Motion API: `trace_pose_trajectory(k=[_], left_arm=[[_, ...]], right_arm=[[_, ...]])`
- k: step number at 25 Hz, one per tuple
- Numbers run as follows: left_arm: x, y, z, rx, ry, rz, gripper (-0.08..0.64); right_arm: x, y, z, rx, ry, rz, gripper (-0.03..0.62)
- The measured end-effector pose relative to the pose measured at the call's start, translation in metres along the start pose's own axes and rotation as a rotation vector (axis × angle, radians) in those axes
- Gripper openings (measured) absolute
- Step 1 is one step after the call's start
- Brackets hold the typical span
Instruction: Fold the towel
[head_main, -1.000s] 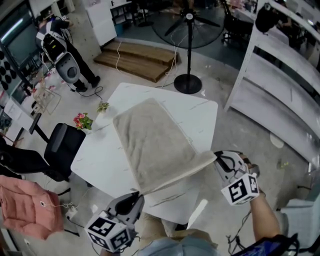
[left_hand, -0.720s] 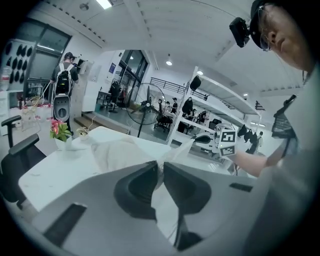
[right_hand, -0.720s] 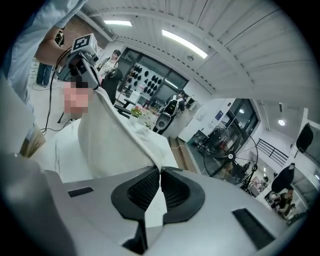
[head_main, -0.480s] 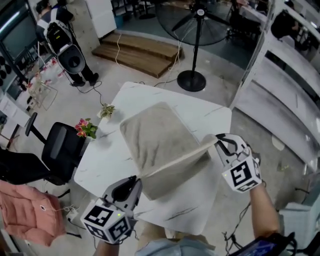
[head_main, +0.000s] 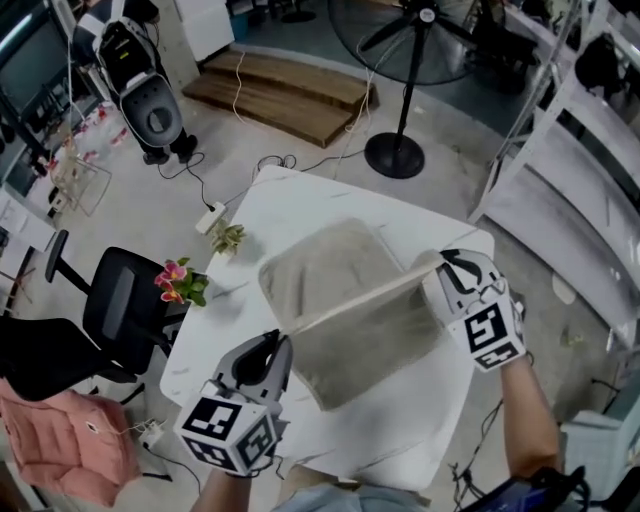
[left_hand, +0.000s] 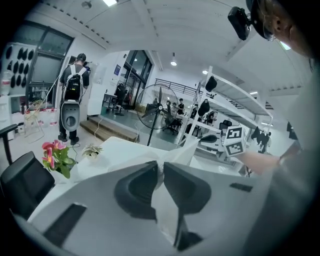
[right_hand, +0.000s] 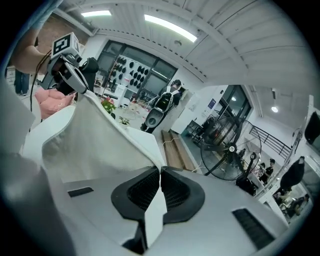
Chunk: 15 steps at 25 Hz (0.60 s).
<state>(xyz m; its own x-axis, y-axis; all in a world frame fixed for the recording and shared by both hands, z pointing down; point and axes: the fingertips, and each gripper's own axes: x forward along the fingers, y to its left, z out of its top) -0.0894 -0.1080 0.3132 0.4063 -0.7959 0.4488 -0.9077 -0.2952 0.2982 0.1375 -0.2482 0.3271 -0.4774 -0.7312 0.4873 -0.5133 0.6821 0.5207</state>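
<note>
A beige towel (head_main: 345, 290) lies on the white marble table (head_main: 280, 205), its near edge lifted and stretched taut between my two grippers. My left gripper (head_main: 281, 338) at the lower left is shut on one towel corner; pale cloth (left_hand: 172, 152) runs out from between its jaws. At the right, my right gripper (head_main: 437, 262) is shut on the other corner, with the towel (right_hand: 95, 137) spreading away from its jaws toward the left gripper (right_hand: 67, 65). The raised edge hangs above the middle of the towel, so the cloth is doubled under it.
A black office chair (head_main: 105, 310) and pink flowers (head_main: 180, 282) stand left of the table, a small green plant (head_main: 228, 238) on its left edge. A standing fan (head_main: 400, 150), wooden steps (head_main: 290, 95) and white shelving (head_main: 570, 190) lie beyond. A pink garment (head_main: 60, 450) lies lower left.
Both grippers have carried the towel's near edge away from me, over the table. The lifted edge now hangs above the towel's middle, where before it was at the table's near edge.
</note>
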Motion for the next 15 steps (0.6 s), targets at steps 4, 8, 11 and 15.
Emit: trace_pose_trajectory(k=[4,8,11,15], left_arm=[[0.022,0.029,0.005,-0.006,0.012,0.001,0.044],[0.047,0.058,0.008,0.001,0.031,0.004,0.046],[0.063,0.077,0.008,0.006,0.042,0.011,0.049],[0.083,0.098,0.003,-0.019,0.064,0.017,0.052]], right_arm=[[0.038,-0.004,0.002,0.025,0.026,-0.010,0.025],[0.074,-0.007,0.001,0.043,0.067,-0.014,0.025],[0.097,-0.007,-0.002,0.057,0.093,-0.020,0.025],[0.124,-0.005,-0.009,0.058,0.130,-0.011,0.026]])
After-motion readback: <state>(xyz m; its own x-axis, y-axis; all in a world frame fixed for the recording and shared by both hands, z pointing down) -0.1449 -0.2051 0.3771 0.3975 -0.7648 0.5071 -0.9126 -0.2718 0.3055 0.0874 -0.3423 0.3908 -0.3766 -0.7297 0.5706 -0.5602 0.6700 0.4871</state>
